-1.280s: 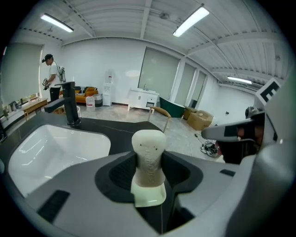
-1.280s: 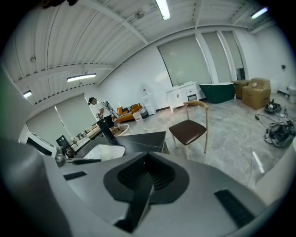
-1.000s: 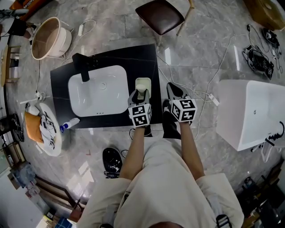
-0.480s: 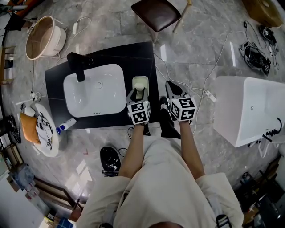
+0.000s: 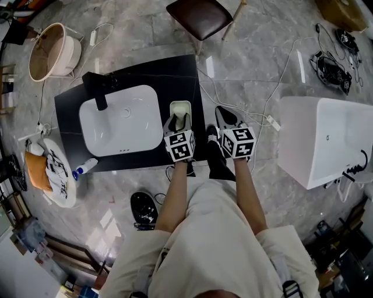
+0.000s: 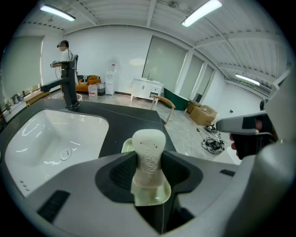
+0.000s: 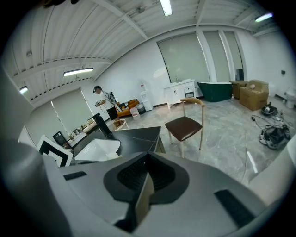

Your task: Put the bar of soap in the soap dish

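Note:
A pale cream bar of soap (image 6: 149,157) stands on end between the jaws of my left gripper (image 6: 149,176), which is shut on it. Just beyond it on the black counter lies the pale green soap dish (image 6: 127,146), partly hidden by the soap. In the head view the left gripper (image 5: 179,123) hovers over the near end of the soap dish (image 5: 180,107), right of the white basin. My right gripper (image 5: 227,119) hangs off the counter's right edge, shut with nothing in it (image 7: 147,178).
A white basin (image 5: 121,119) with a black tap (image 5: 93,87) fills the left of the black counter (image 5: 76,157). A brown chair (image 5: 201,16) stands behind it, a white tub (image 5: 326,145) to the right. Cables lie on the floor.
The left gripper has stayed shut on the soap by the dish; the whole scene has slid slightly left and up as the head camera shifted. The right gripper has kept its place.

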The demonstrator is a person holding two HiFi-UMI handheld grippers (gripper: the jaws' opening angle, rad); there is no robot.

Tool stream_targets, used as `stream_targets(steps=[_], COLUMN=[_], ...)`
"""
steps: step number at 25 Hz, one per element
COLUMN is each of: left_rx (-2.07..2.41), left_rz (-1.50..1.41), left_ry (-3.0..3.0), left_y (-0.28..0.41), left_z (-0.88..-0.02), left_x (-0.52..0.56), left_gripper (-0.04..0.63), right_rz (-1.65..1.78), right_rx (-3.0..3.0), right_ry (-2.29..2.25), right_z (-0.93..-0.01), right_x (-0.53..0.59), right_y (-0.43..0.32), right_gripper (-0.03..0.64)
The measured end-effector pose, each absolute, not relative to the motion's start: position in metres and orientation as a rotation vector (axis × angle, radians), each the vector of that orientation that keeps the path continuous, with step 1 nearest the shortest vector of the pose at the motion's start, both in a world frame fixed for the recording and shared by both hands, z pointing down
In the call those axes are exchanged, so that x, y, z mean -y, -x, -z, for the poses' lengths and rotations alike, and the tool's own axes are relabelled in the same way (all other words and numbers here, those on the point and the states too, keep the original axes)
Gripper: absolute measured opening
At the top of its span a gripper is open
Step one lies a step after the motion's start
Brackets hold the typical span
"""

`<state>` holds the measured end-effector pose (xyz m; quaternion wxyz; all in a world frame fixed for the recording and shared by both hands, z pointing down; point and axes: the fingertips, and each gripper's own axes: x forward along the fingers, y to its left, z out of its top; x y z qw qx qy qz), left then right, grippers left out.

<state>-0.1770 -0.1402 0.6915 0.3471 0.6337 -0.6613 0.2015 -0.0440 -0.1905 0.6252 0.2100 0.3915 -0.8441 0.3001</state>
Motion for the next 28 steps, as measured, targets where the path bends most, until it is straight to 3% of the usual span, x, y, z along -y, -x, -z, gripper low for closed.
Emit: stream_targets(steps=[28], left_rx=[1.768], left_rz=[-0.565], left_ry=[-1.696], left_y=[0.183], left_z=[-0.672], left_x=[0.144], left_gripper=[0.179], right_rz=[-0.852], right_rx=[2.345], right_ry=[-1.059], right_z=[-0.628], right_x=[0.181], right_y=[0.053], right_gripper=[0.005])
